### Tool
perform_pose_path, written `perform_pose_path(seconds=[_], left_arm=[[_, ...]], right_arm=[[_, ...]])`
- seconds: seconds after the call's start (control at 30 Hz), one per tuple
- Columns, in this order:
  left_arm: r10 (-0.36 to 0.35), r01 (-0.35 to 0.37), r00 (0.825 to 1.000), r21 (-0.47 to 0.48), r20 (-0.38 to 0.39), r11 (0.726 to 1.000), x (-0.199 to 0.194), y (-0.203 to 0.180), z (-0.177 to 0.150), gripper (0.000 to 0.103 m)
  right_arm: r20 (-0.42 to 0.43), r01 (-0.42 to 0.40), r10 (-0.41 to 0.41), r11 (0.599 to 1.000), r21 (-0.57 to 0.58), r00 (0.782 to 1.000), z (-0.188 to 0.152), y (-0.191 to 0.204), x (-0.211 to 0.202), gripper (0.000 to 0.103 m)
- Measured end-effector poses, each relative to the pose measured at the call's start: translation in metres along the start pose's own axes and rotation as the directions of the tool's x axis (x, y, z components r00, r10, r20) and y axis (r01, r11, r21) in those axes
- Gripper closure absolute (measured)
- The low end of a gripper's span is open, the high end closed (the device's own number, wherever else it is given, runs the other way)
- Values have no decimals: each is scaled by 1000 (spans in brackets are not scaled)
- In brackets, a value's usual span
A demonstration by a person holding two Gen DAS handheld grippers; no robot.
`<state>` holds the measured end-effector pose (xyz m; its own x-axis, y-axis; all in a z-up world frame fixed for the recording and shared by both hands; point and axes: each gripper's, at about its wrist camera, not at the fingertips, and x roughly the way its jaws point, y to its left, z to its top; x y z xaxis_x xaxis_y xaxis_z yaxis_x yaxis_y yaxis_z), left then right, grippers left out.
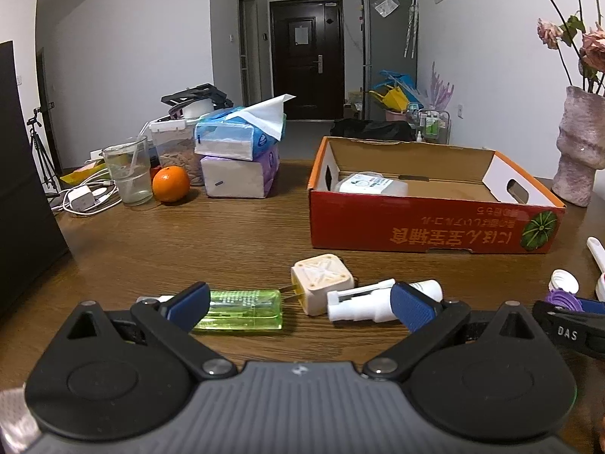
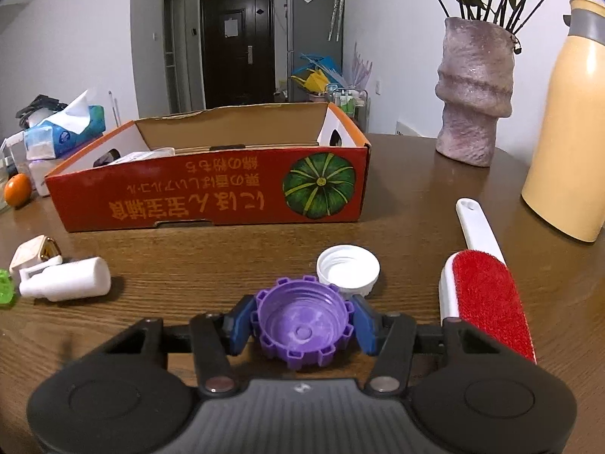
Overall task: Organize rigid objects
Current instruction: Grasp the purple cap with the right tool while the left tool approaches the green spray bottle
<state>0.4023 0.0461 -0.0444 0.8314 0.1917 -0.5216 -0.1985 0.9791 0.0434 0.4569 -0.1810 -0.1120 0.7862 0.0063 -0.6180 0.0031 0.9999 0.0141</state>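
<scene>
Green lighter (image 2: 5, 287): cut by left edge in right wrist view; near end behind left tong pad in left wrist view. Orange (image 2: 17, 188): partly off frame. Lint brush (image 1: 597, 261): cut off by right edge. Yellow flask (image 2: 567, 121): top and right side beyond frame. White item in box (image 1: 372, 184): lower part behind box wall (image 1: 427, 223), label unreadable. Purple cap (image 1: 563, 299): partly behind right tongs.
</scene>
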Motion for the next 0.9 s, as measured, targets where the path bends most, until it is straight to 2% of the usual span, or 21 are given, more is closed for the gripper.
perform_pose_path(seconds=[0.37, 0.7, 0.9], left_arm=[[36, -37, 999, -47, -9, 998, 11, 29, 4, 0], [93, -98, 993, -59, -72, 993, 38, 55, 2, 0], [67, -74, 991, -55, -112, 996, 56, 66, -1, 0]], right_arm=[[78, 2, -3, 1000, 18, 997, -4, 3, -18, 50], [131, -5, 1, 1000, 30, 991, -7, 11, -32, 50], [134, -8, 6, 1000, 21, 991, -10, 17, -35, 50]])
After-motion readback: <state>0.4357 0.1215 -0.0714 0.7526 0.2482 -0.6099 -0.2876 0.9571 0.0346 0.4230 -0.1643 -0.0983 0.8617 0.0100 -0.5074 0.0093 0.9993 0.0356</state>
